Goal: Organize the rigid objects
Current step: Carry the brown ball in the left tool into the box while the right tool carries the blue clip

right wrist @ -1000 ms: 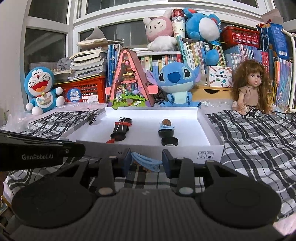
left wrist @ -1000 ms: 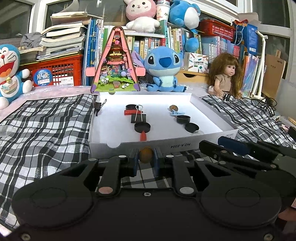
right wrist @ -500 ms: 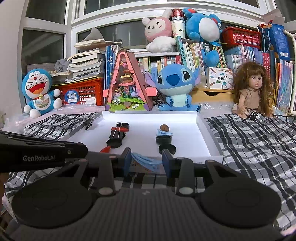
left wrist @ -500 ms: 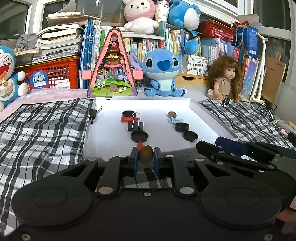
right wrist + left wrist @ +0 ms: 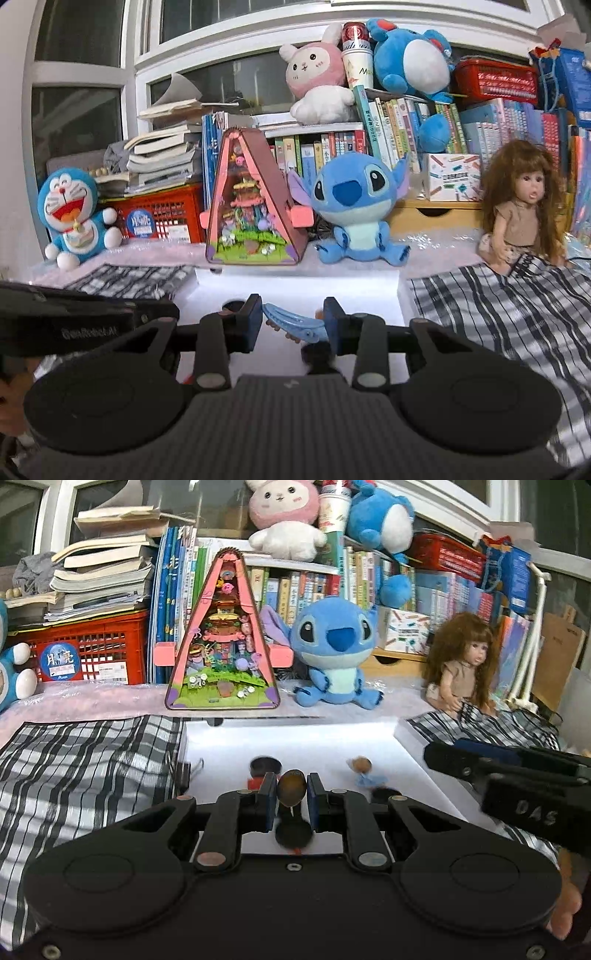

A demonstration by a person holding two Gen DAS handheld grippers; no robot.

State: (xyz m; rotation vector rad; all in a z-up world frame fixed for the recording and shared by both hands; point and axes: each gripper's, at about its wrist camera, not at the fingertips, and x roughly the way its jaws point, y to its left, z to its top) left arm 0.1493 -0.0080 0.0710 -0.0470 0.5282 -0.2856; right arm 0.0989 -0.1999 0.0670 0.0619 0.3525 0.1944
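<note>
Brown nut point(image 5: 291, 787) is clamped between the fingers of the left gripper point(image 5: 291, 797), held over the near part of the white tray point(image 5: 325, 746). Right gripper point(image 5: 291, 323) is clamped on a blue hair clip point(image 5: 295, 323), which sits crosswise and tilted between its fingers, also over the tray point(image 5: 369, 291).

In the tray, left wrist view: black cap point(image 5: 266, 765) toward the back, red piece point(image 5: 255, 783) just beside the left finger, second black cap point(image 5: 293, 833) right under the held nut. Further right, another brown nut point(image 5: 361, 765) touching a second blue clip point(image 5: 369, 780), with another black cap point(image 5: 386, 794) just in front of that. View is blurred, so finer detail is unclear.

Tray sits on a black-and-white checked cloth point(image 5: 85, 760). Behind the tray: pink triangular toy house point(image 5: 221, 646), blue plush point(image 5: 338, 653) beside it, long-haired doll point(image 5: 461, 664) to the right. Right wrist view also shows a blue cat plush point(image 5: 74, 218) at far left, well apart from the tray. Red crate point(image 5: 96, 646) and bookshelf point(image 5: 424, 590) along the back.
</note>
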